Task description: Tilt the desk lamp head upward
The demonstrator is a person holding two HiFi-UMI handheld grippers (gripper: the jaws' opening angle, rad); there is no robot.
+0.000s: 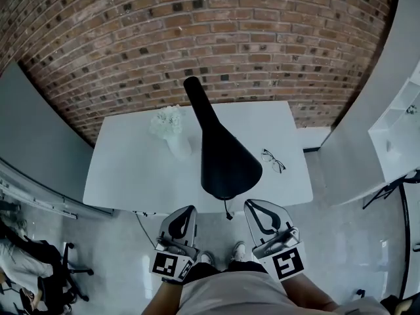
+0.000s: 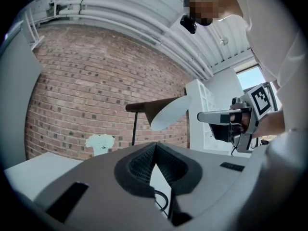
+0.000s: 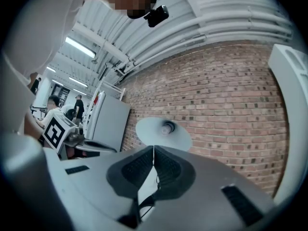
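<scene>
Both grippers closed and empty, lamp untouched.

Your left gripper [image 1: 184, 216] and right gripper [image 1: 257, 214] each have jaws together with nothing between them, and you hold them low, just off the near edge of the white worktop [image 1: 131, 169]. The black desk lamp head [image 1: 226, 166] reaches out over that edge, above and between your grippers, with its open face downward. Flowers [image 1: 168, 122] sit left of the lamp and glasses [image 1: 272, 161] right.

Red brick wall [image 1: 210, 38], white table [image 1: 131, 172], grey floor [image 1: 118, 258], white shelving [image 1: 394, 136], ribbed ceiling [image 2: 144, 18]
</scene>
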